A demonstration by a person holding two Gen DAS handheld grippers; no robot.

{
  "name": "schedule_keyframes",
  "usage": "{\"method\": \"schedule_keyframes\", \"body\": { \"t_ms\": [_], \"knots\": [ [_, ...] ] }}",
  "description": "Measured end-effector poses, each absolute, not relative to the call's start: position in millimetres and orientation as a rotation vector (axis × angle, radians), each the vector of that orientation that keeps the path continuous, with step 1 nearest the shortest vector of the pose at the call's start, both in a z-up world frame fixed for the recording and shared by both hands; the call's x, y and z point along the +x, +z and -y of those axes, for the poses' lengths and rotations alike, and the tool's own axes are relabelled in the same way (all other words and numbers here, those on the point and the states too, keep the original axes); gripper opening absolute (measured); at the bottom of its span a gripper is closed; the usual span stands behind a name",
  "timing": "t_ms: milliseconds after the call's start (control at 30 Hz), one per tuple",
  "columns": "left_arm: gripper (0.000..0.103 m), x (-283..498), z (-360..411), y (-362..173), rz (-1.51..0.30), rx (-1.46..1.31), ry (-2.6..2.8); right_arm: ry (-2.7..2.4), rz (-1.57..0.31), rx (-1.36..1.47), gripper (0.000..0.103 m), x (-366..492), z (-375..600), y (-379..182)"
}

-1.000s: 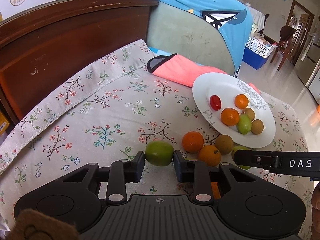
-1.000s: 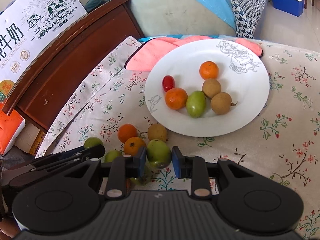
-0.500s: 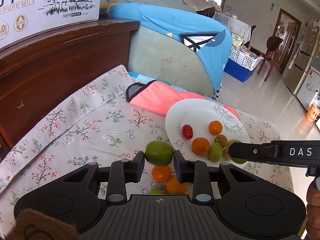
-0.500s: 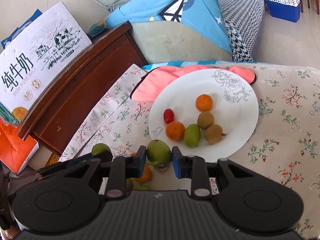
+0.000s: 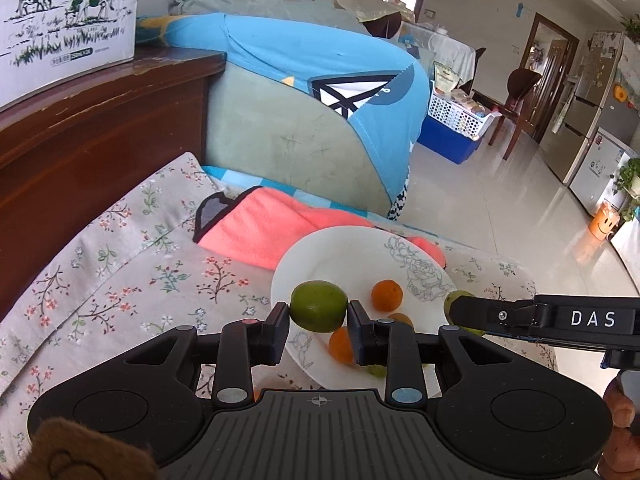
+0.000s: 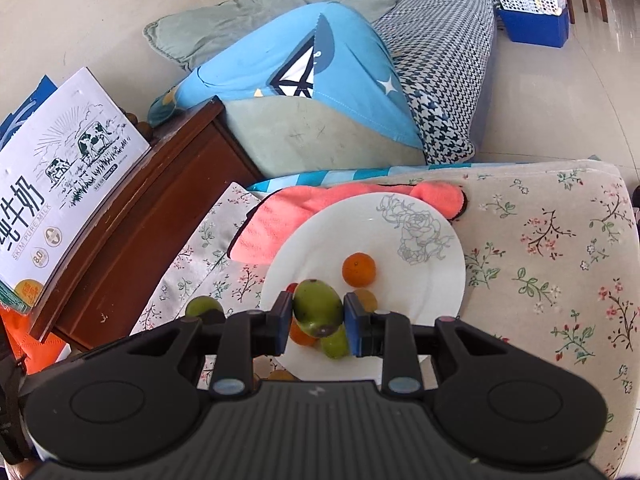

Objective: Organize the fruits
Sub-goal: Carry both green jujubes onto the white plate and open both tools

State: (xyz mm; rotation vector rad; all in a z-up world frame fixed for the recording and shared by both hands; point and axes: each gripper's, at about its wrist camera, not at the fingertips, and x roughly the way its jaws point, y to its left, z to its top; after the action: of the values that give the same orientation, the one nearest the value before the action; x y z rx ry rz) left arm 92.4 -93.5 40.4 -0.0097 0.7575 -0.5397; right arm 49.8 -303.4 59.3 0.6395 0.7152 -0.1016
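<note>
Green and round, a fruit (image 5: 318, 306) sits clamped between the pads of the left gripper (image 5: 318, 320), held in the air above the near edge of the white plate (image 5: 316, 256). On this plate lie small oranges (image 5: 386, 295). A pink cloth (image 5: 256, 232) lies partly under the plate, on the floral tablecloth (image 5: 120, 256).

From the right wrist, the right gripper (image 6: 317, 318) grasps another green fruit (image 6: 318, 307), also over the plate (image 6: 432, 288), near an orange (image 6: 359, 269).
</note>
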Motion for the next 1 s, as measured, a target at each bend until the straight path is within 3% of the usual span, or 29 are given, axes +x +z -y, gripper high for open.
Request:
{"method": "schedule_keyframes", "body": {
  "t_ms": [1000],
  "knots": [
    [0.032,133.0,133.3,26.5,-0.773,0.037,-0.594,-0.226,-0.802,0.713,0.030,79.7,335.0,19.2]
  ]
}}
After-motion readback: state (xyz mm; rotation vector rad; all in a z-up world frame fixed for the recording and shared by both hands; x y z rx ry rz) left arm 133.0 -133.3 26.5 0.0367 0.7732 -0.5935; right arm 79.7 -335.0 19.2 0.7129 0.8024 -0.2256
